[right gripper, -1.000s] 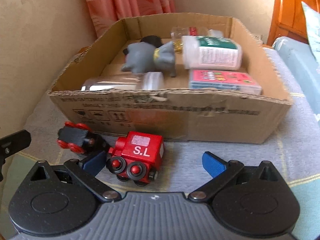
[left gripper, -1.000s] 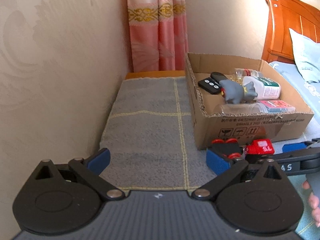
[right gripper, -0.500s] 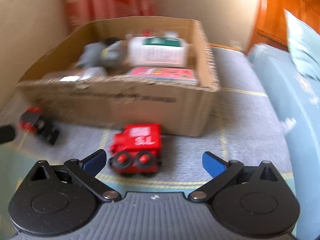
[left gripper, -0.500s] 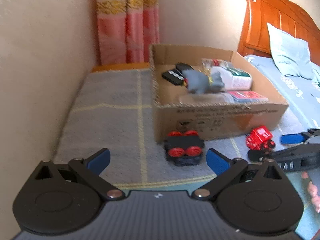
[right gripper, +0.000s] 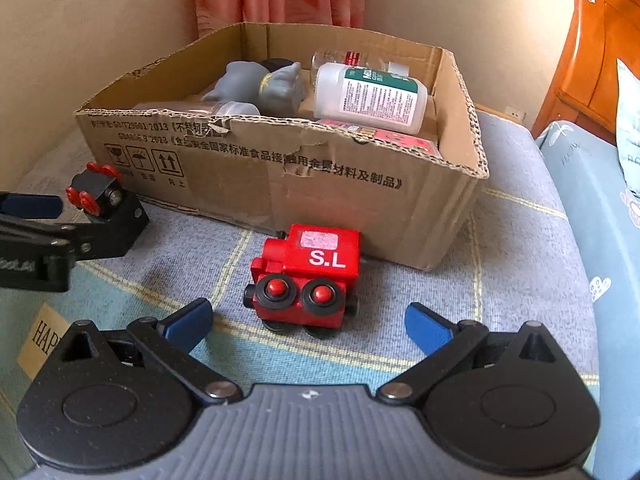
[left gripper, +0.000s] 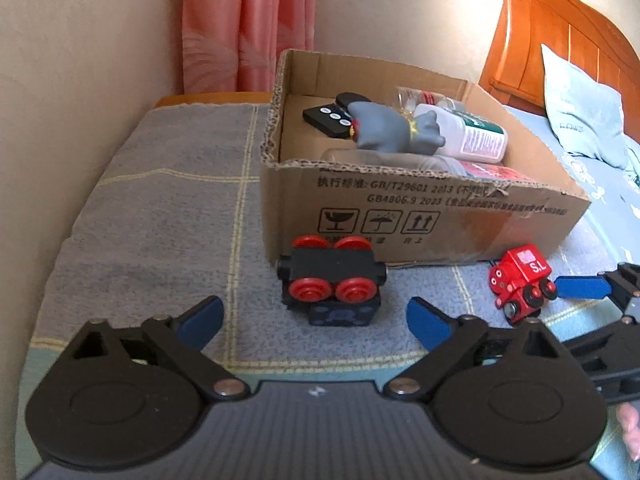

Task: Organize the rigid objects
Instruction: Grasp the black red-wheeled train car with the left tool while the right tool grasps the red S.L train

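**Both grippers closing in on the two toy train cars**

Since the earlier frames each gripper has come down and forward: the black car with red wheels (left gripper: 331, 280), which sat off to the right edge of the left wrist view, now lies straight ahead of the left gripper (left gripper: 314, 318), and the red engine marked S.L (right gripper: 306, 276) is centred before the right gripper (right gripper: 308, 318). Both toys rest on the grey blanket (left gripper: 160, 220) just in front of the cardboard box (left gripper: 420, 216), outside it.

The black car's long axis runs across the left jaws' gap, so they would close on its ends; the red engine shows its wheeled side to the right jaws. Each hand is nearer its own toy.

The left jaws have just been narrowing yet remain released, with the car ahead of the pads and untouched. The right jaws stand wide and empty.
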{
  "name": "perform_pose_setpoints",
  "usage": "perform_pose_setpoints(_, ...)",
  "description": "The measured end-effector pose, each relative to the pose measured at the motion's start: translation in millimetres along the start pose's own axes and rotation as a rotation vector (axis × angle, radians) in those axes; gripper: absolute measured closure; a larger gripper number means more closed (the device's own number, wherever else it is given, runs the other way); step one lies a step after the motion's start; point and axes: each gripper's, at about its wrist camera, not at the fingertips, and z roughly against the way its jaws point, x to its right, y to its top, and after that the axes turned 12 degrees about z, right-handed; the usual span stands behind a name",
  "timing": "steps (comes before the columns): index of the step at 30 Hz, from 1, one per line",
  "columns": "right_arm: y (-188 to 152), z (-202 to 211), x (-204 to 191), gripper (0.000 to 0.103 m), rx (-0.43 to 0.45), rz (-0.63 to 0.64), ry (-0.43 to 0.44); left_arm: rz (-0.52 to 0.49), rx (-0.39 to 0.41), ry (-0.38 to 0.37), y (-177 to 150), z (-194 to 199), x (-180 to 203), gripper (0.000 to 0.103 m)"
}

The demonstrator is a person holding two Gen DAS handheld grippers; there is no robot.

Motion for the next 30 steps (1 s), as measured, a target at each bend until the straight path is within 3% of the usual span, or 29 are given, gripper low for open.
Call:
perform_pose_setpoints(2, -1, 0, 0, 0.0, 0.009, 0.005, 0.002, -0.001, -0.005, 0.003, 0, -4, 1, 0.024)
perform_pose_setpoints(9, -8, 2, 2, 0.0, 0.037, 0.019, 0.01, -0.013, 0.01, 0.013, 0, -7, 6, 0.038)
perform_pose_setpoints(12, -11, 3, 1, 0.0, 0.046, 0.02, 0.01, -0.025, 0.017, 0.012, 0, -7, 9, 0.049)
perform_pose_setpoints(23, 2, -6, 0, 0.0, 0.054, 0.022, -0.008, -0.005, 0.023, 0.001, 3, -8, 7, 0.051)
perform_pose_setpoints(30, 11, -7, -2, 0.014, 0.074, 0.025, -0.025, -0.008, 0.028, -0.004, 4, -6, 6, 0.051)
